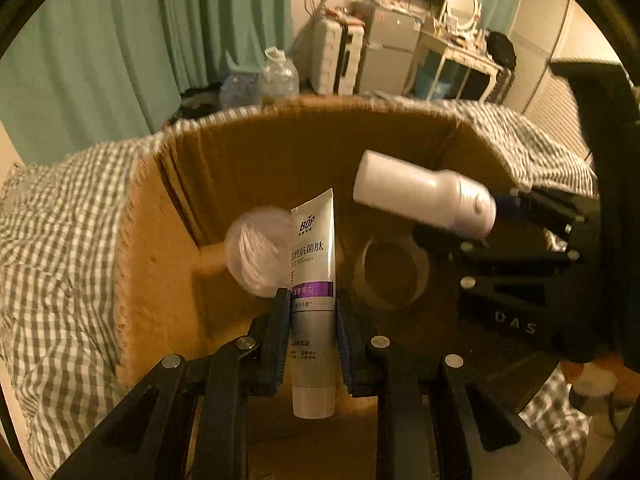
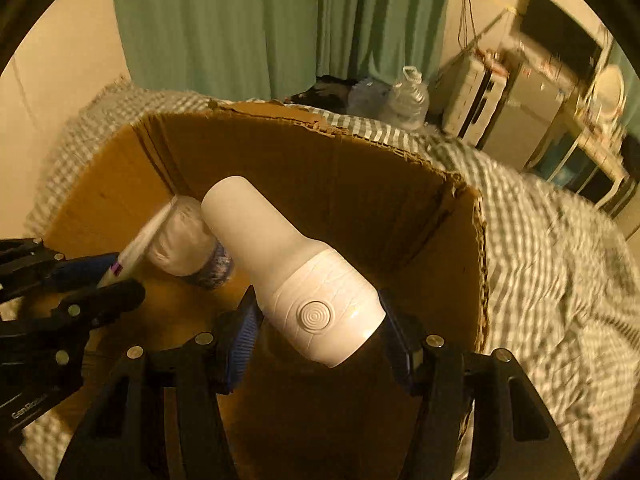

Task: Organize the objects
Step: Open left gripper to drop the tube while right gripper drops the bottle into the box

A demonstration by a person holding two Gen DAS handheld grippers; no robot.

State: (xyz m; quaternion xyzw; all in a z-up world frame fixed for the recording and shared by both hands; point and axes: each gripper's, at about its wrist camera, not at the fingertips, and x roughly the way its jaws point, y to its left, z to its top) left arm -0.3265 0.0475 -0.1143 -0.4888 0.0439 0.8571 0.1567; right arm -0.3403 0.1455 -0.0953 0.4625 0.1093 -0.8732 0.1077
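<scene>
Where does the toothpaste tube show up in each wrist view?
Left wrist: toothpaste tube at lower centre, upright, clamped by the left gripper.
Right wrist: the tube at left, edge-on, held over the box.
Shared landmark: the cardboard box, and the white bottle in the right gripper.

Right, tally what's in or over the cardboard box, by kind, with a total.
Toothpaste tube, held in the left gripper: 1
White bottle, held in the right gripper: 1
Clear jar of white contents, in the cardboard box: 1
Tape roll, in the box: 1
Total: 4
</scene>
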